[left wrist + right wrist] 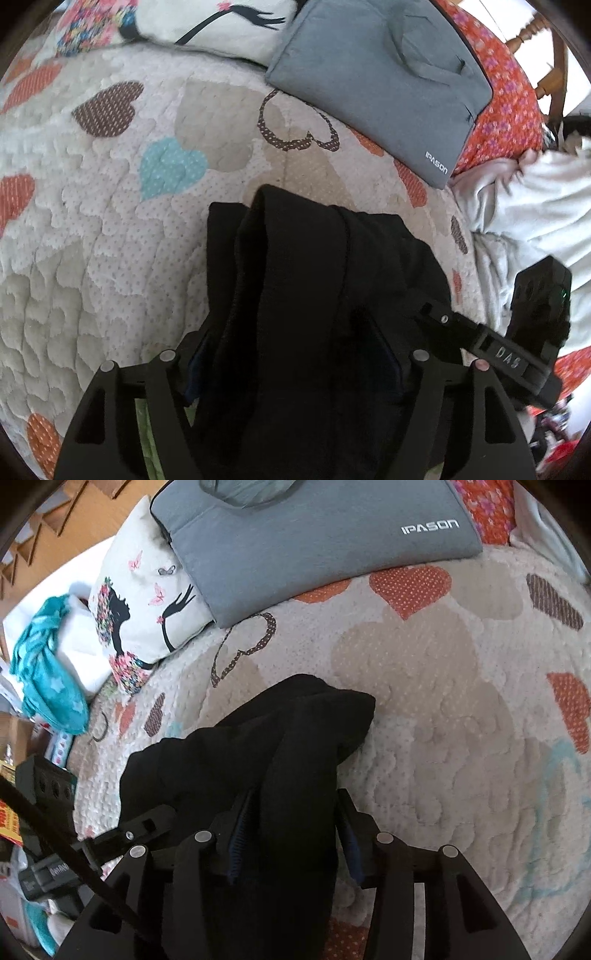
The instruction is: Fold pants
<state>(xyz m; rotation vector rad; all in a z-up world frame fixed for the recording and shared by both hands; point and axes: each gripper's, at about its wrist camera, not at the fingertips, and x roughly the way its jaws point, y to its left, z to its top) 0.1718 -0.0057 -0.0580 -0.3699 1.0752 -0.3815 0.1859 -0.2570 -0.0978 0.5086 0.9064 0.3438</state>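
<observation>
Seen first from the left wrist, the black pants [295,295] lie bunched on a quilt [110,229] patterned with hearts, a thick ridge of fabric running from the near edge away toward the middle of the bed; the left gripper [291,373] straddles that ridge, its two fingers standing wide to either side, and the cloth sits between them with a sliver of gap showing at the left finger, so the pads look released rather than clenched; the right gripper [436,314] reaches in from the right, its tip touching the right side of the same heap; a grey laptop sleeve [376,74] lies far off toward the right, a white printed pillow [207,22] just left of it, and a rumpled white blanket [524,206] spills over the right edge.

Next, from the right wrist, the pants [258,746] spread leftward from a raised fold; the right gripper [291,834] has that fold between its blue-edged pads; the left pad sits against the cloth while the right pad stands just clear of it, so the grasp is slack; the left gripper [147,823] enters low at the left, beside the heap; the grey sleeve [314,546] lies at the far side, the pillow [140,605] to its left, and a teal cloth [48,672] at the far left edge.
</observation>
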